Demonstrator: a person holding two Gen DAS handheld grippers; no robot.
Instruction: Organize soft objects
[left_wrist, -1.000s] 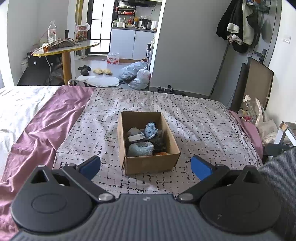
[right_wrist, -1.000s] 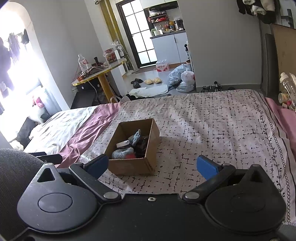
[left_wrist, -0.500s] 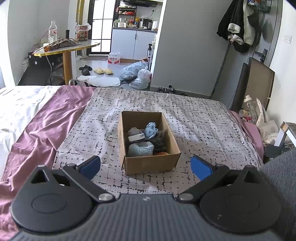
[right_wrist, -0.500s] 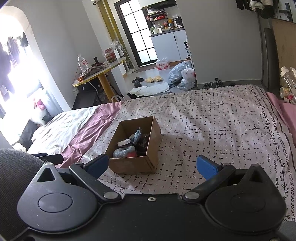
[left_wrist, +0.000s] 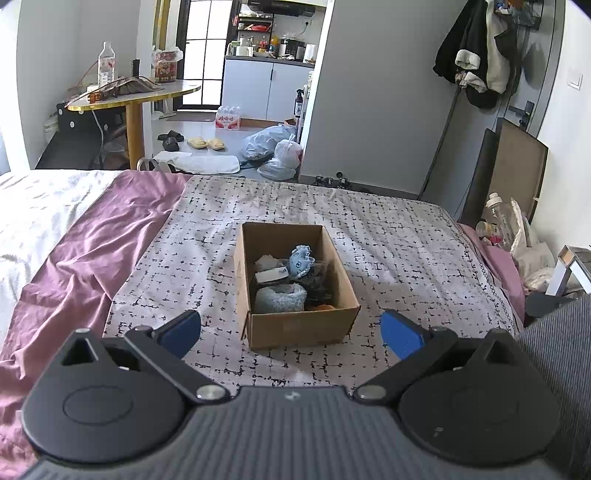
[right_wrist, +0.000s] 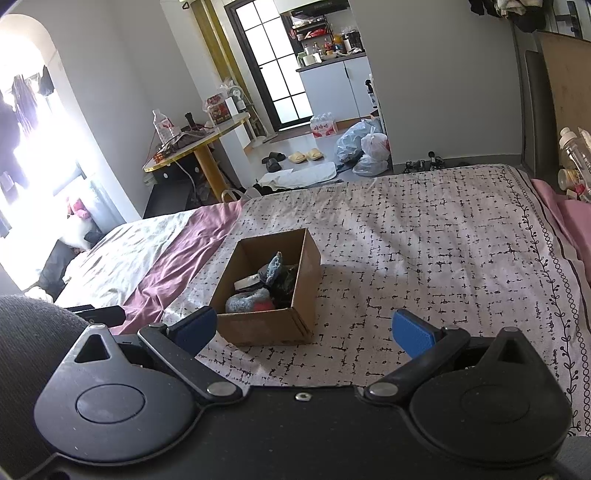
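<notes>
Both grippers, left (left_wrist: 290, 334) and right (right_wrist: 304, 331): fingers spread wide, empty | cardboard box (left_wrist: 301, 326): no legible writing

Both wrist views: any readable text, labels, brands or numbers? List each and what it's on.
None can be read for sure.
Water bottle pack on the floor: red print, too blurred.
Bottle on the round table: red label, too small.
Red package on that table: print unreadable.
Tag in the cardboard box: blurred.
</notes>
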